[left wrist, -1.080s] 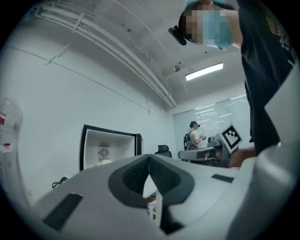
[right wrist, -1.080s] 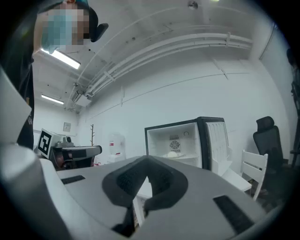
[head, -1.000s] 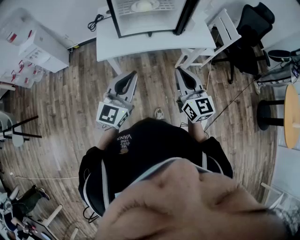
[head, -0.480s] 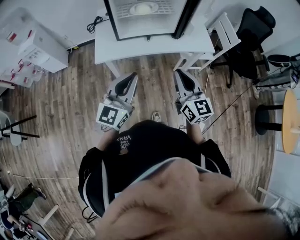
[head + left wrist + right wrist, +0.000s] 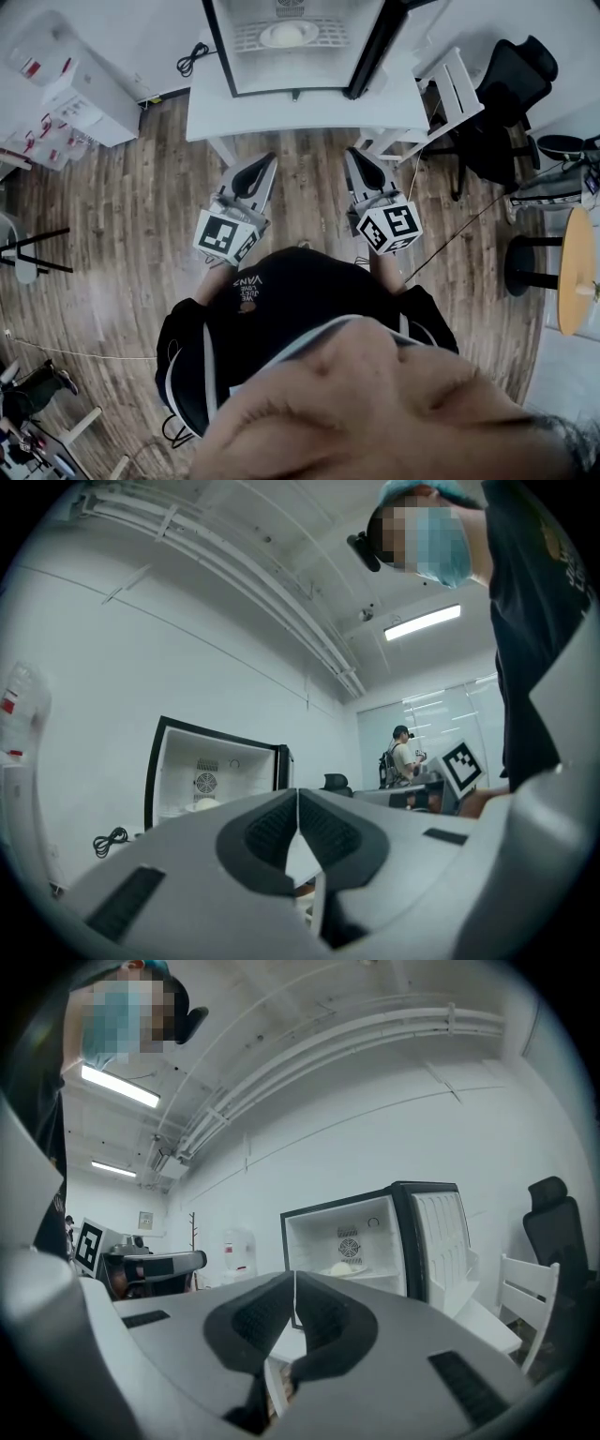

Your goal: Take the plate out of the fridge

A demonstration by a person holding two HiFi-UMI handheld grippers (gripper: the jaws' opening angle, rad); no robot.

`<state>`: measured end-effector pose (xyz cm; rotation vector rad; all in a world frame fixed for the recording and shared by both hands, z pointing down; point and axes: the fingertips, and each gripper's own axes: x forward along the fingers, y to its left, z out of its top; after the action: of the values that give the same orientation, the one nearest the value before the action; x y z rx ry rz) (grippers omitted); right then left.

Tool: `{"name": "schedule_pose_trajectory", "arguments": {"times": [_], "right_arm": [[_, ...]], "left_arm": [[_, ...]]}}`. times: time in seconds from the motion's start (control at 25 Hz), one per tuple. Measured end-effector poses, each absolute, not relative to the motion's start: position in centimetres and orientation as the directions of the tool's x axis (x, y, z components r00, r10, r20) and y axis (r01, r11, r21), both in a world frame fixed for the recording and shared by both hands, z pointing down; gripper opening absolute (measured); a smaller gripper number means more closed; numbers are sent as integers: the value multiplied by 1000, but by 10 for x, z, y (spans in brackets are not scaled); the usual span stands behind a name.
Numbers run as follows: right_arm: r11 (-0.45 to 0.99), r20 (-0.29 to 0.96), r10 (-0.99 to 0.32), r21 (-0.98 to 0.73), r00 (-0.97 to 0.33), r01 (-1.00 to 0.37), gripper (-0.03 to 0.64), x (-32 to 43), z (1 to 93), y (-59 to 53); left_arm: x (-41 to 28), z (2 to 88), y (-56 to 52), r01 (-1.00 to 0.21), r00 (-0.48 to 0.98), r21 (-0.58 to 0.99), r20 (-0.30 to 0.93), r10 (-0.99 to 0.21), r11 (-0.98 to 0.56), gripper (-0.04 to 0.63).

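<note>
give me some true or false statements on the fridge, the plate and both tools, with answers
1. The fridge door is open. True.
2. The right tool holds the plate. False: the plate lies inside the fridge, and that tool is shut on nothing.
3. The left tool is shut and empty. True.
4. The left tool touches the fridge. False: both tools are held short of it, above the wooden floor.
</note>
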<state>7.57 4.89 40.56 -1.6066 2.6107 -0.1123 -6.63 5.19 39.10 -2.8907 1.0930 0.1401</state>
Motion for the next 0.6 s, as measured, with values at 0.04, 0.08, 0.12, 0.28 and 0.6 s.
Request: {"name": "schedule_pose_trajectory", "arguments": {"times": [0.04,0.08,0.12,0.28,0.6], "right_arm": [[455,-23,-890,-100,-456,-885,12,78,406,46],[461,-22,-887,-98,-462,-882,12,80,406,43],[467,-22,-884,-97,-467,-879,12,82,406,40],[491,-24,-871,-96,-491,-866,12,91,407,29],[536,-18,-843,-114,-538,-836,12,106,417,11]], "left_arm": [[-64,391,49,-667,742,-12,-101,-663,-745,20],[-62,392,46,-673,736,-10,-101,-669,-739,20],[-59,392,43,-679,731,-8,-101,-675,-734,20],[-49,396,35,-694,716,1,-103,-690,-720,20],[-36,397,25,-739,668,13,-109,-736,-673,20]]}}
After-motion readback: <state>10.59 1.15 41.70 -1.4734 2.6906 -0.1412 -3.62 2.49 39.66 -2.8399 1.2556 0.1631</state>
